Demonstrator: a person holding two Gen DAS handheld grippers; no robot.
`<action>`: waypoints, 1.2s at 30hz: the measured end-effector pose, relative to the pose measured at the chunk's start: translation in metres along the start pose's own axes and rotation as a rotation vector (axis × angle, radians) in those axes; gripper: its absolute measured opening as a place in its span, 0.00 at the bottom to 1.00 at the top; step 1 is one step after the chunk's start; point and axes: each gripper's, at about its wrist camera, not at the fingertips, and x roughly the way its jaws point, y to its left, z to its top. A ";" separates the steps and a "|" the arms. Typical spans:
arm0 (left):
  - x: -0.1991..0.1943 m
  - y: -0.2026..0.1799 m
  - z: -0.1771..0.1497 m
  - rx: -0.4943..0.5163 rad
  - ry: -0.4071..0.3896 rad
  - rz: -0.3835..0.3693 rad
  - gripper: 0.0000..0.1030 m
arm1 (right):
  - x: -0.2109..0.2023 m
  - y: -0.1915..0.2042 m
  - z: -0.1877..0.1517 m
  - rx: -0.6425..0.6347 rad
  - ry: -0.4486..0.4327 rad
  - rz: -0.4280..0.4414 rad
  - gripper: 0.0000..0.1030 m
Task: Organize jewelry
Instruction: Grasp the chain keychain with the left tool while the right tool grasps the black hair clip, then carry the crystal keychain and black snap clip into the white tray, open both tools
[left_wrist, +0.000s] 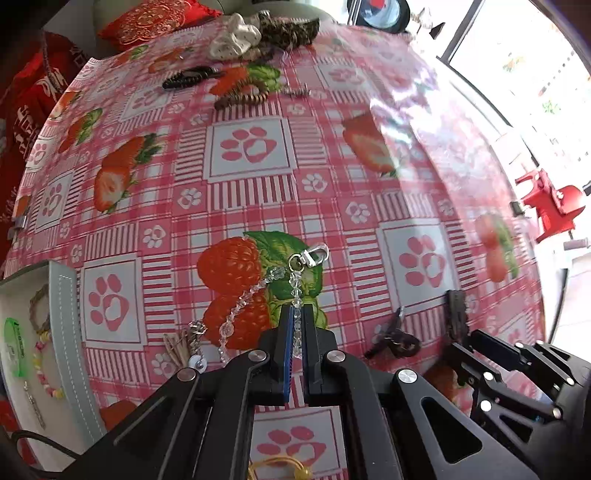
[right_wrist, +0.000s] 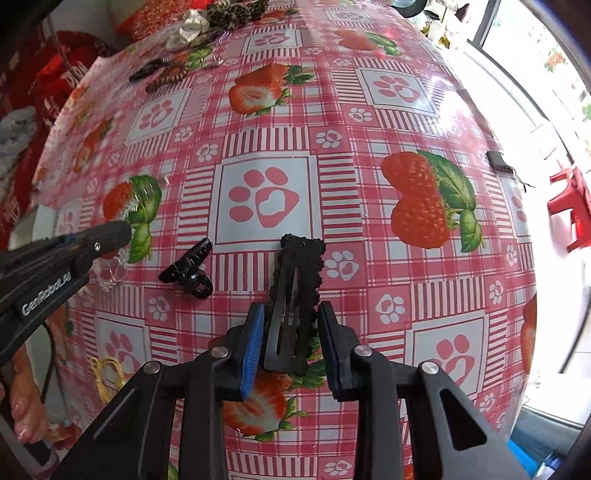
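Observation:
My left gripper is shut on a clear crystal bead chain with a silver clasp; the chain's other strand trails left on the cloth. In the right wrist view the left gripper shows at the left with the beads below it. My right gripper is open, its jaws on either side of a black snap hair clip lying on the table. A black claw clip lies to its left. An open jewelry box holds bracelets at the left edge.
Pink strawberry tablecloth. At the far edge lie hair clips, a brown striped clip, a white scrunchie and a leopard scrunchie. A yellow cord lies near left. A red stool stands off the right edge.

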 end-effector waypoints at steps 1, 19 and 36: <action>-0.005 0.000 0.000 -0.005 -0.008 -0.008 0.10 | -0.003 -0.003 0.001 0.006 -0.004 0.017 0.31; -0.076 0.041 -0.015 -0.102 -0.116 -0.055 0.10 | -0.037 0.002 0.013 -0.001 -0.059 0.114 0.31; -0.132 0.121 -0.059 -0.276 -0.208 0.023 0.10 | -0.062 0.091 0.028 -0.176 -0.090 0.212 0.31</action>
